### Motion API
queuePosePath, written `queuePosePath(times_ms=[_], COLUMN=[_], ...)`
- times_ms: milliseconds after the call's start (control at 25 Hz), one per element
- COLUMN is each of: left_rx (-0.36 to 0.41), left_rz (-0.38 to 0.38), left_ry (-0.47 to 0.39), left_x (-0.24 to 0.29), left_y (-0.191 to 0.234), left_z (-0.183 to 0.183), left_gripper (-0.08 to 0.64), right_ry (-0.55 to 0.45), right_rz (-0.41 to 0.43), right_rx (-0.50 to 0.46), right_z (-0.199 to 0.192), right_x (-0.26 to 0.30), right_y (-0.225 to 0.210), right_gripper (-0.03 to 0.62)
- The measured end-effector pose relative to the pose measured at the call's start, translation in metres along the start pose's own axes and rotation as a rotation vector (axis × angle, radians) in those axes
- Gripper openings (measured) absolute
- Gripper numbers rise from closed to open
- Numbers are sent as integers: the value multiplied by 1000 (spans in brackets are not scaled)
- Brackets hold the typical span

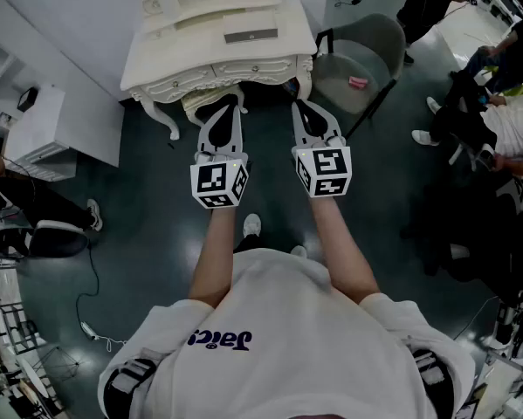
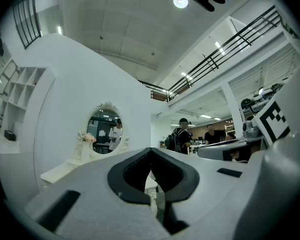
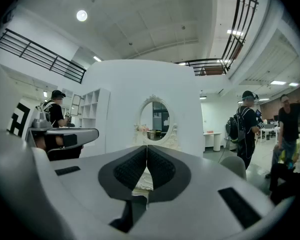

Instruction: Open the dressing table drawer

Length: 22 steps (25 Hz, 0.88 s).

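Two hand-held grippers show in the head view, both pointing up the frame at the cream-white carved wooden dressing table (image 1: 210, 44) at the top middle. The left gripper (image 1: 228, 110) and the right gripper (image 1: 306, 110) sit just below its front edge and do not touch it. The drawer (image 1: 259, 66) is shut, and its knob is too small to see. A grey round chair (image 1: 359, 66) stands close on the right, so a wide swing of that arm could bump it.

In the left gripper view, the left gripper's (image 2: 150, 155) black tips are pressed together with nothing between them. The oval mirror (image 2: 104, 129) sits at middle left.

In the right gripper view, the right gripper's (image 3: 146, 153) tips are also squeezed shut and empty, with the mirror (image 3: 156, 119) straight above them.

I think shut jaws would just poke the knob and slide off. They need to spread first. A hard pull could also shake the table.
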<state>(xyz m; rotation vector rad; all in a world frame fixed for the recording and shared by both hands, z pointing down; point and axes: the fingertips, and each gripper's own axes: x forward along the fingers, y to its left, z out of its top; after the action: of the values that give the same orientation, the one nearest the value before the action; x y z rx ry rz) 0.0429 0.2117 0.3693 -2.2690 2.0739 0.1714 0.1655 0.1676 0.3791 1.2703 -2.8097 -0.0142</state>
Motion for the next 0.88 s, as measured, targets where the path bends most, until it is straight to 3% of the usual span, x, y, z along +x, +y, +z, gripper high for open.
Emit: queuePosePath(times_ms=[280, 520, 880], left_rx=[-9, -48, -104], left_rz=[-42, -101, -152], left_ry=[48, 51, 90], left_x=[36, 68, 111], left_y=[67, 114, 156], left_z=[-21, -31, -67], left_gripper=[15, 15, 15], right_ry=[48, 73, 104], right_rz=[-52, -107, -95], right_rx=[118, 136, 138], right_z=[-18, -24, -43], right_x=[72, 133, 198], right_y=[19, 36, 46], right_gripper=[12, 12, 12])
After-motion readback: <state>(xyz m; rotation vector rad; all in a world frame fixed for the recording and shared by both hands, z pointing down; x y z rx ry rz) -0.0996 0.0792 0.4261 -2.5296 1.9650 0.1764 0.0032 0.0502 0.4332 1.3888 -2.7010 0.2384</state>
